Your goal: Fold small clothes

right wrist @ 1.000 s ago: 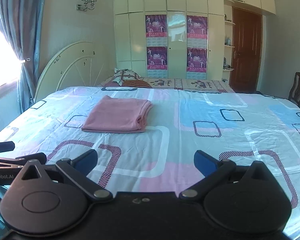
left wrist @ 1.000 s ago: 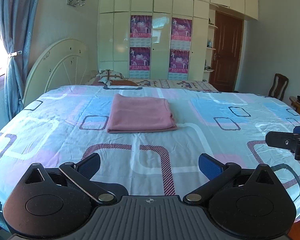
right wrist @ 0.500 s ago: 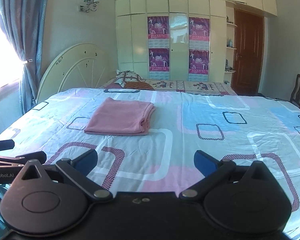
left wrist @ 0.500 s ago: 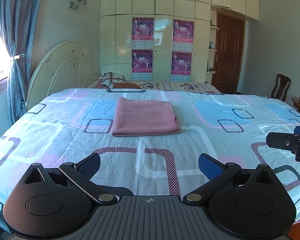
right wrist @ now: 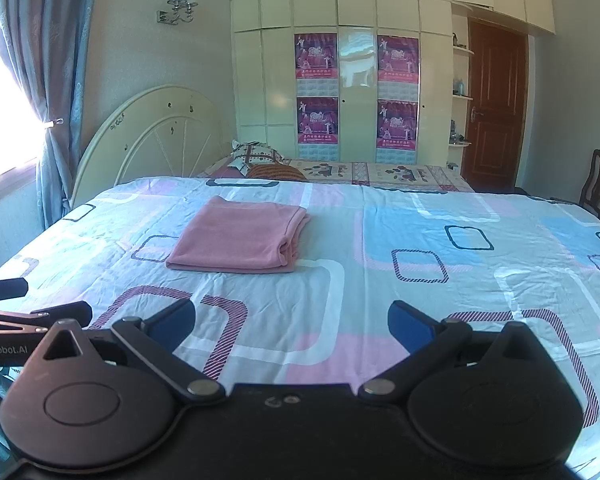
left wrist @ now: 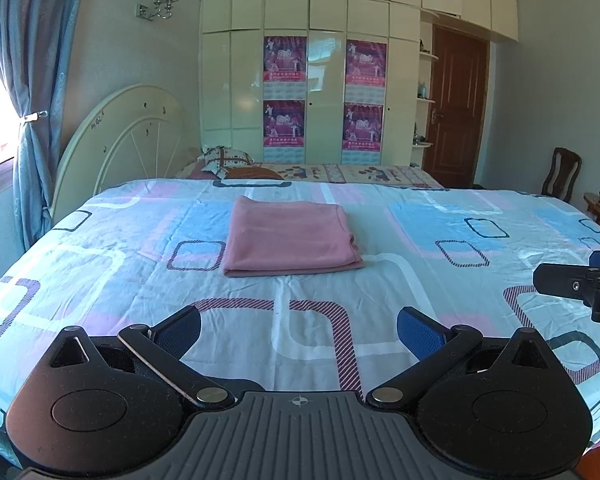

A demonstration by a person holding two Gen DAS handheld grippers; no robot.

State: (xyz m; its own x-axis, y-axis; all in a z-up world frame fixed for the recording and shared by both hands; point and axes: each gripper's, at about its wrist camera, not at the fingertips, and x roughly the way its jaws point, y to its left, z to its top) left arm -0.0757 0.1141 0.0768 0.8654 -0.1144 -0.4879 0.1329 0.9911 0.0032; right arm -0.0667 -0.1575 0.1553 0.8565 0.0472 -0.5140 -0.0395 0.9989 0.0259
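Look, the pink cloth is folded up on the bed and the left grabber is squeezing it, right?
Not quite. The pink cloth is folded on the bed, but the left gripper is open and empty, well short of the cloth. The left wrist view shows only sheet between its fingers.

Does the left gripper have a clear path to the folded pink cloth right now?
Probably yes: the left gripper is open and the pink cloth lies straight ahead, with only bare bedsheet between them.
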